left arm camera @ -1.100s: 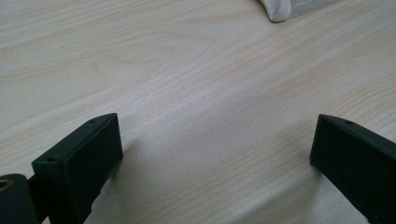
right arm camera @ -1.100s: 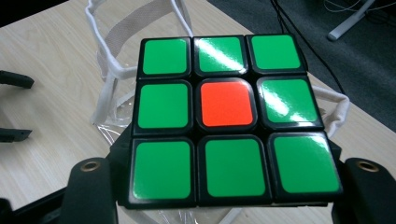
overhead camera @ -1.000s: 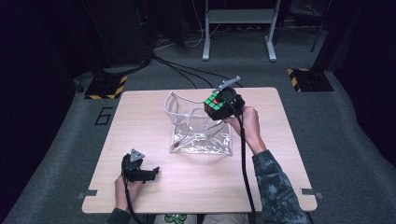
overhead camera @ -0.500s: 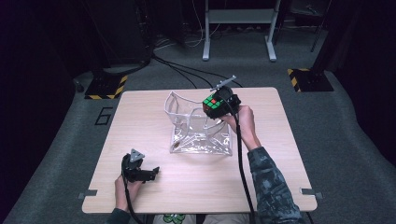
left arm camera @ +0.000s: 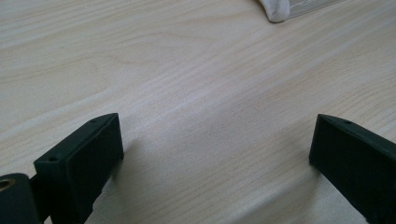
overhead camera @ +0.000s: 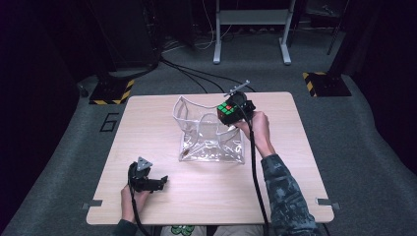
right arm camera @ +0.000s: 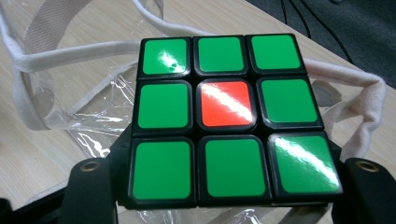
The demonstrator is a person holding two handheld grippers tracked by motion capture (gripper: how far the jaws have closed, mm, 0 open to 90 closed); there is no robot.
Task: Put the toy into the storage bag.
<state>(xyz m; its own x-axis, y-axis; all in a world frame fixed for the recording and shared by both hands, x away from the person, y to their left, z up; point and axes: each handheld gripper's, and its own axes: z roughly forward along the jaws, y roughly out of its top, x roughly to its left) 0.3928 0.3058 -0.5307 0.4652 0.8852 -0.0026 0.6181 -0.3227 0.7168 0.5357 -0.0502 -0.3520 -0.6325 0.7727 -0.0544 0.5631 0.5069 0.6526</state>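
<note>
One pale wooden table [overhead camera: 147, 123], grey carpet [overhead camera: 74, 147]

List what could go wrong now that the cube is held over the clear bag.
1. The right gripper clamps the puzzle cube only by its lower edges, so it might slip out.
2. The clear bag sags, and its white straps lie across the opening; the cube could catch on them.
3. The left gripper rests open on the table, apart from the bag, so the bag may shift.

The table [overhead camera: 206, 196] is brightly lit from overhead while the room toward twelve o'clock lies dark; white glare streaks the cube [right arm camera: 229, 116], and the jaws throw soft shadows.
</note>
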